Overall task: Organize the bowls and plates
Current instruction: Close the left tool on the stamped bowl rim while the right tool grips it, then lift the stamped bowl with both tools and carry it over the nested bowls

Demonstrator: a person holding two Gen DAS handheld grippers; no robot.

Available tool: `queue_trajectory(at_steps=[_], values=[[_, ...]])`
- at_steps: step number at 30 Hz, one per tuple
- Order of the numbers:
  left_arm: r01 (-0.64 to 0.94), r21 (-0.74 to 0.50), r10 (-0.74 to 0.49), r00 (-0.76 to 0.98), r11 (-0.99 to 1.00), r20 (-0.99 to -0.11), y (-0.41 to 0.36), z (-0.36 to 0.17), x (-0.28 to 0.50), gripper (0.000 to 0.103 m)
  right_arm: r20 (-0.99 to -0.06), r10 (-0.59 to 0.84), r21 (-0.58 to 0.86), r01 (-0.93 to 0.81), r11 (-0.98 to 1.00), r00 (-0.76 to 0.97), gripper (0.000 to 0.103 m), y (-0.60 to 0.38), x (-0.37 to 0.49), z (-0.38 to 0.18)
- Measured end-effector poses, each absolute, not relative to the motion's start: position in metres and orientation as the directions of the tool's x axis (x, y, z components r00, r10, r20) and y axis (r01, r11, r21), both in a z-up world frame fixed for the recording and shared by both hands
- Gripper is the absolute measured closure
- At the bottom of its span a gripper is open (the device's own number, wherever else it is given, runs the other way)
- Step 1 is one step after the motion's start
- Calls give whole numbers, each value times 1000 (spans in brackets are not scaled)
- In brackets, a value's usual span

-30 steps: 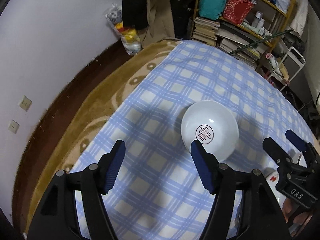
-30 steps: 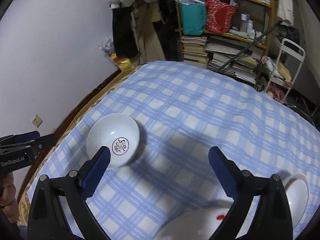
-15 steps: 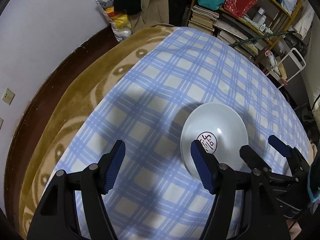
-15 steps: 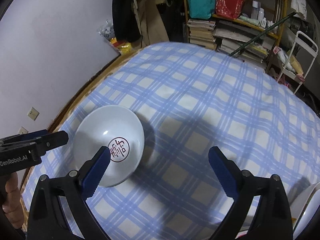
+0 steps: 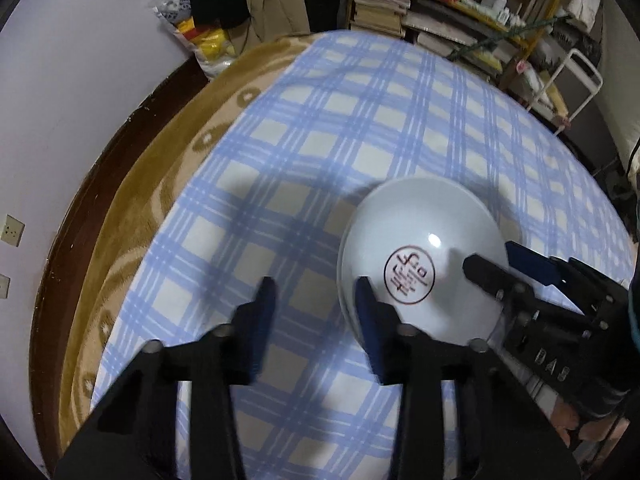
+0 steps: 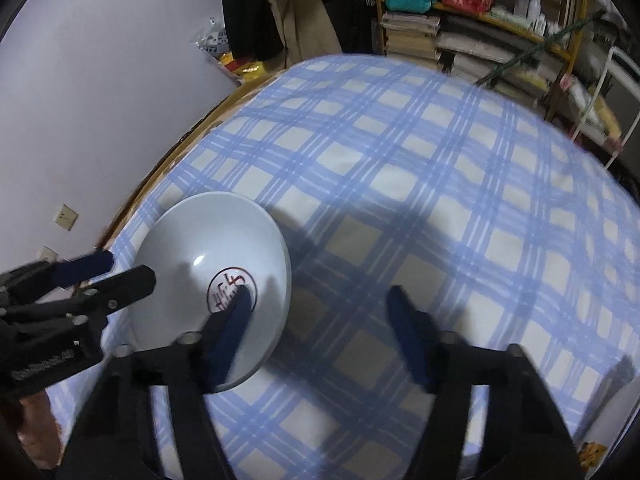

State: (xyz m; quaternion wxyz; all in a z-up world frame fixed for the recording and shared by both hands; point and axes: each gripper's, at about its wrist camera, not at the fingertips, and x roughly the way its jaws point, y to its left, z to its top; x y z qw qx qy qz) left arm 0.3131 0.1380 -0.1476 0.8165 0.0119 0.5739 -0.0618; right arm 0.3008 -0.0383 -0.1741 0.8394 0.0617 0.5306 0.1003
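A white bowl (image 5: 424, 240) with a red round mark inside sits on the blue checked cloth (image 5: 360, 140). It also shows in the right wrist view (image 6: 216, 248). My left gripper (image 5: 316, 300) is open, its right finger at the bowl's left rim. My right gripper (image 6: 320, 304) is open, its left finger over the bowl's inside and its right finger outside the rim. Each gripper shows in the other's view, at opposite sides of the bowl.
A white plate edge (image 6: 616, 412) lies at the near right. A brown blanket (image 5: 160, 184) and dark bed frame run along the left by the wall. Shelves (image 5: 480, 4) with books and bags stand beyond the far end.
Both grippers have moved in on the bowl from either side and their fingers have narrowed. The bowl has stayed in place on the cloth.
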Motion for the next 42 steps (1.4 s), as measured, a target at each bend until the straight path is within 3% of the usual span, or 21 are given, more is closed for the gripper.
queue_trajectory(at_steps=[3,5,7,9,12,19,26,42], values=[[133,-72,-112,320,989,-941,133,-150,311,89,-878,305,292,-94,952,368,73,-40,304,-179],[156,-57,-104,313,986,-944,127,-153,309,93,-868,369,368,-70,927,332,81,-43,305,-182],[160,-11,-63,328,987,-943,120,-155,307,93,-881,362,366,-47,930,303,81,-40,307,-184],[148,-4,-54,335,989,-941,118,-154,306,93,-889,353,342,-89,935,291,90,-31,306,-183],[134,-15,-58,326,991,-943,120,-154,307,93,-905,307,288,-109,951,294,90,-23,305,-182],[113,10,-25,303,994,-953,118,-155,307,91,-895,294,270,-115,956,337,91,-20,301,-177],[109,-39,-67,270,993,-961,114,-152,300,89,-890,296,280,-98,955,346,91,-28,296,-164],[222,-48,-126,353,974,-927,29,-85,266,89,-865,251,262,-35,964,434,91,-105,255,-111]])
